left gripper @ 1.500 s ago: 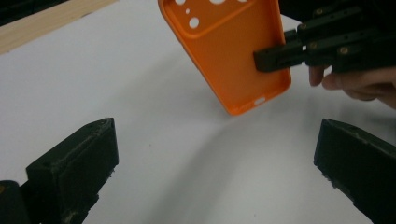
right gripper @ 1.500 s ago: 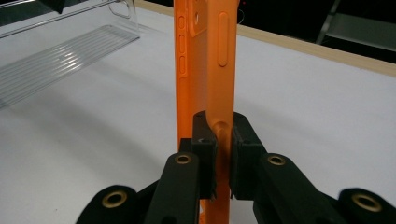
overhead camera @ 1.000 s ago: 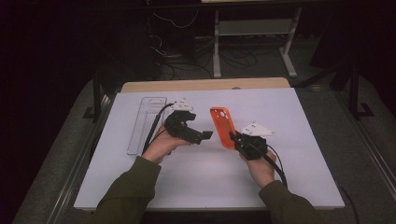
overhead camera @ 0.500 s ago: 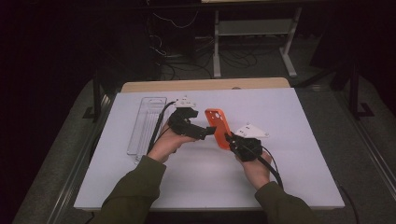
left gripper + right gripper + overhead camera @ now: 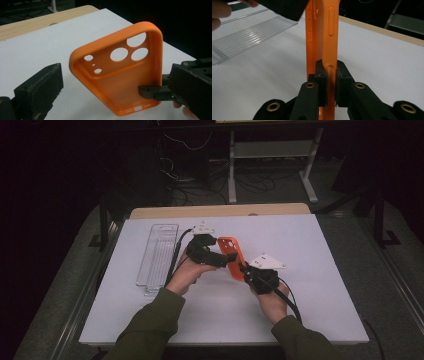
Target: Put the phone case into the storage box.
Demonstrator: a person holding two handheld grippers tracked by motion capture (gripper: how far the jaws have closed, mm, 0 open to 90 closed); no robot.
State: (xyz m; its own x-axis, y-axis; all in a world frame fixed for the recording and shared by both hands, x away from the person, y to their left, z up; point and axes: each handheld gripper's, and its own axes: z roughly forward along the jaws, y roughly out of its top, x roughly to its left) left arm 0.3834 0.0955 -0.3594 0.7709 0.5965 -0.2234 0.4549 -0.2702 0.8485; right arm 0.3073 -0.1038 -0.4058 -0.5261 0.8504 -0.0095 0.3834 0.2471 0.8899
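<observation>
An orange phone case [image 5: 233,257] is held up off the white table [image 5: 320,250], standing on edge. My right gripper [image 5: 331,75] is shut on its side rim near the bottom end. In the high view the right gripper [image 5: 245,270] sits just right of the case. The left gripper [image 5: 223,259] comes in from the left, open, with its jaws spread wide on either side of the case [image 5: 117,75] and not touching it. One left pad [image 5: 40,90] shows at the lower left of the left gripper view. The case's hollow inside and camera holes face the left gripper.
A clear ribbed plastic tray [image 5: 157,254] lies on the table to the left of both hands, also visible as the tray [image 5: 247,37] in the right gripper view. A wooden strip [image 5: 220,211] runs along the table's far edge. Cables trail from both grippers.
The right gripper has tipped the case up on edge and carried it slightly left. The left gripper has moved right, so its open jaws now flank the case.
</observation>
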